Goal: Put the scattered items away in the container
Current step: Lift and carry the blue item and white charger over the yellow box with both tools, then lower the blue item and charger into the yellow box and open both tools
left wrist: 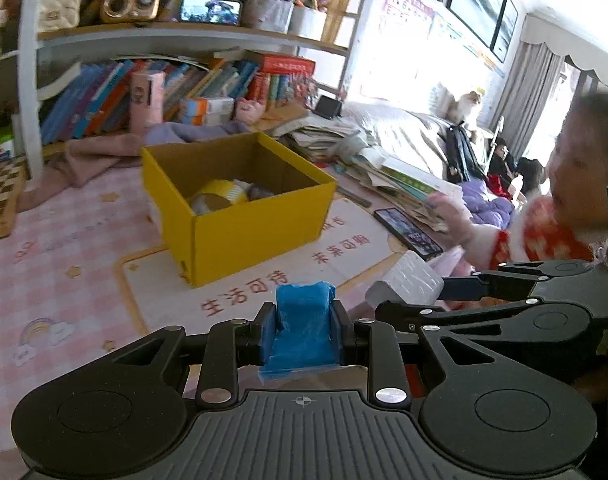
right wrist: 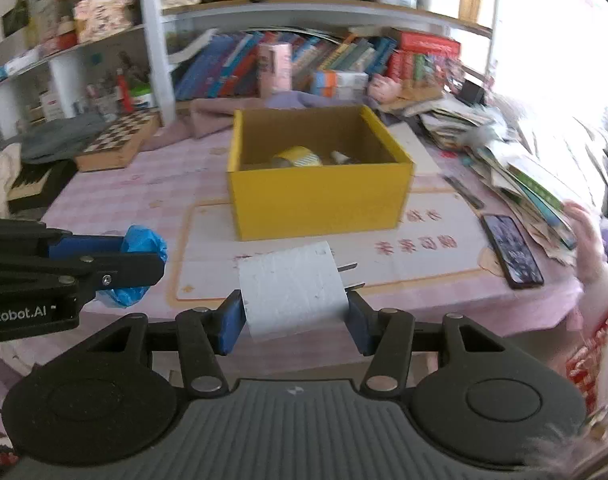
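A yellow cardboard box (left wrist: 259, 220) stands open on the pink checked table, with a roll of yellow tape (left wrist: 219, 196) and other small items inside. My left gripper (left wrist: 303, 328) is shut on a blue plastic bag roll (left wrist: 304, 320), held in front of the box. My right gripper (right wrist: 293, 316) is shut on a white toilet paper roll (right wrist: 291, 292), also short of the box (right wrist: 320, 200). In the right wrist view the left gripper (right wrist: 143, 264) with its blue bag (right wrist: 141, 248) sits at the left. In the left wrist view the right gripper with the white roll (left wrist: 408, 280) is on the right.
A black phone (right wrist: 512, 250) lies on the table right of the box. Stacked books and papers (right wrist: 524, 168) crowd the right side, where a person's hand (right wrist: 588, 240) reaches in. A chessboard (right wrist: 115, 140) sits at the back left. Bookshelves stand behind.
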`<state>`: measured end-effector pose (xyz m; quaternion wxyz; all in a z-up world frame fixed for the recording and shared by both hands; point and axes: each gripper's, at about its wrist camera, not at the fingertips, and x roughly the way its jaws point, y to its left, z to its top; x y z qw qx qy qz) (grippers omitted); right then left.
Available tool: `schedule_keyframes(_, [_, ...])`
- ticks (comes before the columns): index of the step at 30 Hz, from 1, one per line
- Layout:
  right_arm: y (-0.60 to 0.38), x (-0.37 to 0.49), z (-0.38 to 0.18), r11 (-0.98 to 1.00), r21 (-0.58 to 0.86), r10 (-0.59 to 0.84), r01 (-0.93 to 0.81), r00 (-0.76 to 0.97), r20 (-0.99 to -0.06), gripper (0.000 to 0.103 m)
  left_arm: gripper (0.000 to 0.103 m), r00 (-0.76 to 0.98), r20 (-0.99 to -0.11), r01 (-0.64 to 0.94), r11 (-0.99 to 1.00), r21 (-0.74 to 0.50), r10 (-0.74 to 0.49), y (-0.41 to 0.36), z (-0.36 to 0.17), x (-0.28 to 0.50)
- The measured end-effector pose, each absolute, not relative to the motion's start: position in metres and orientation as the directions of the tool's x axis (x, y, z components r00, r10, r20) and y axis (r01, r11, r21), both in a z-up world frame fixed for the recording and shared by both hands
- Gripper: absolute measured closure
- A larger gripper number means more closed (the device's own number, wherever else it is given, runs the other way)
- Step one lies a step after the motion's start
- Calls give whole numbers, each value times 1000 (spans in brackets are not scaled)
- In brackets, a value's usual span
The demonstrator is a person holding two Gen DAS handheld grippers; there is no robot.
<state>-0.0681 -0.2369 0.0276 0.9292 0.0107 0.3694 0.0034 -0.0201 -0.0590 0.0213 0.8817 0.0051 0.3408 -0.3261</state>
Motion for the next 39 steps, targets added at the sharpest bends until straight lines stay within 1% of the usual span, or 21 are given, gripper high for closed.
schedule_keyframes(5, [-259,-51,25,1000,24,7,13,716,-698,52,77,546,-618,574,790,-217,-566,-78,19,-2])
schedule_keyframes(11, [-272,-15,24,999,22,40,-35,713,-700,52,77,568,-625,540,816,-207,-535,-91,19,24])
schedule_keyframes(21, [-291,69,28,991,19,109,-130,735,-670,52,76,662,-604,467,875,-130,-443,-112,27,92])
schedule_keyframes(28, [-302,148,23,982,-17,132,-188,746,-653,52,76,679,-627,437,897,-71,-381,-135,17,150])
schedule_keyframes(34, [-307,216,8,969,-50,143,-240,717,-682,52,76,676,-666,396,918,-34,-317,-151,-2,195])
schedule_keyframes(39, [-304,270,-10,957,-50,160,-286,663,-732,52,76,650,-714,345,938,-26,-260,-158,-23,233])
